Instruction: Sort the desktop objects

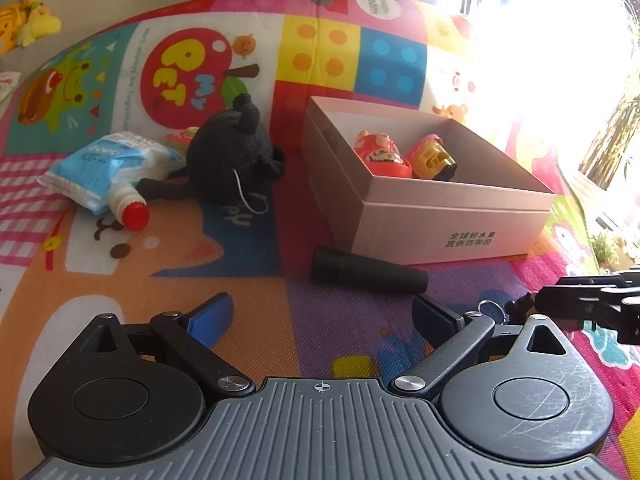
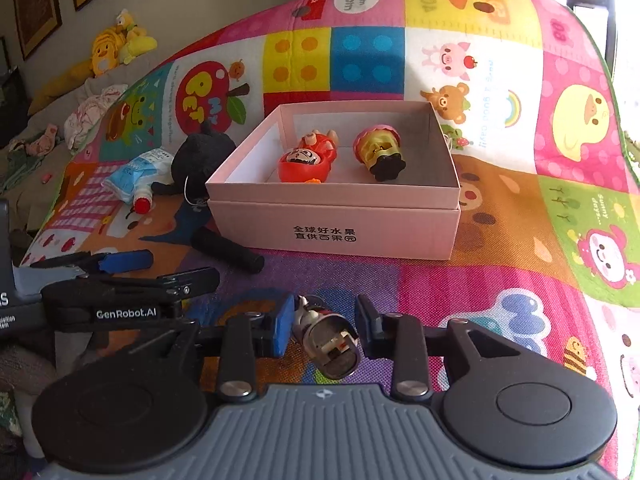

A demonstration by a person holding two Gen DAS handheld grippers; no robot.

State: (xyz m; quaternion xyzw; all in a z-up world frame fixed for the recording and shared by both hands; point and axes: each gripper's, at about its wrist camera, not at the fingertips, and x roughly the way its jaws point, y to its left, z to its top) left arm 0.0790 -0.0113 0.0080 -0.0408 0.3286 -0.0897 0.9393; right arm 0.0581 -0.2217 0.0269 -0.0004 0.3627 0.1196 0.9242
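Observation:
A pink cardboard box (image 1: 452,220) (image 2: 336,232) sits on the colourful play mat and holds a red figurine (image 1: 382,154) (image 2: 306,160) and a yellow-pink figurine (image 1: 432,158) (image 2: 378,150). A black cylinder (image 1: 368,270) (image 2: 228,250) lies in front of the box. A black plush toy (image 1: 236,152) (image 2: 200,152) and a blue-white pouch with a red cap (image 1: 108,170) (image 2: 138,176) lie to the left. My left gripper (image 1: 322,316) is open and empty above the mat. My right gripper (image 2: 324,328) straddles a small silver keychain toy (image 2: 326,338) lying between its fingers, jaws apart.
Yellow plush toys (image 2: 114,46) and crumpled clothes (image 2: 92,114) lie beyond the mat's far left edge. Bright window glare (image 1: 560,40) washes out the right of the left wrist view. The left gripper's body (image 2: 128,300) sits just left of the right one.

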